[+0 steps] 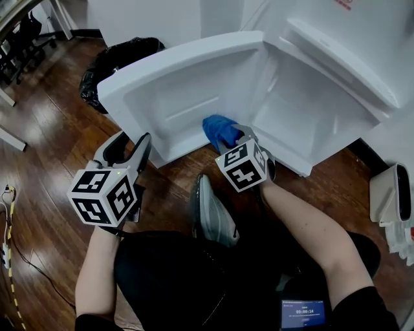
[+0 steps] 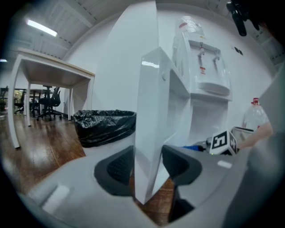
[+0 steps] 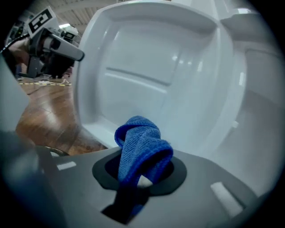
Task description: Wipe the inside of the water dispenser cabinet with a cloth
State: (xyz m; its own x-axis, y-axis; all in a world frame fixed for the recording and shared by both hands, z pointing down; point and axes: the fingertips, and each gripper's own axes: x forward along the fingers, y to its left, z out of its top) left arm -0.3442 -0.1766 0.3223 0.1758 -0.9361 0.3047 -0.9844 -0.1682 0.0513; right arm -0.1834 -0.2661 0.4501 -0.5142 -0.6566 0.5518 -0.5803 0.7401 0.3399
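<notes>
Blue cloth (image 3: 142,144): bunched, pinched between the jaws of my right gripper (image 1: 234,137), folded end at the lower inner face of the open cabinet door (image 1: 187,90). My left gripper (image 1: 132,149) clamps that door's outer edge. Black-lined bin (image 1: 113,64) beyond.

Cropped, covered or unreadable

Cut off by the head view's top edge: upper part of the water dispenser cabinet (image 1: 310,110) and some red print (image 1: 343,4); cropped at the right edge, a white object (image 1: 388,194). Partly hidden behind the open door (image 1: 194,84): black bin bag (image 1: 116,61). Too small to read: digits on the little screen (image 1: 303,311). In the right gripper view, inner faces of the right gripper (image 3: 142,168) covered by the blue cloth (image 3: 142,147), its lower end lost in the dark gap between the jaws.
</notes>
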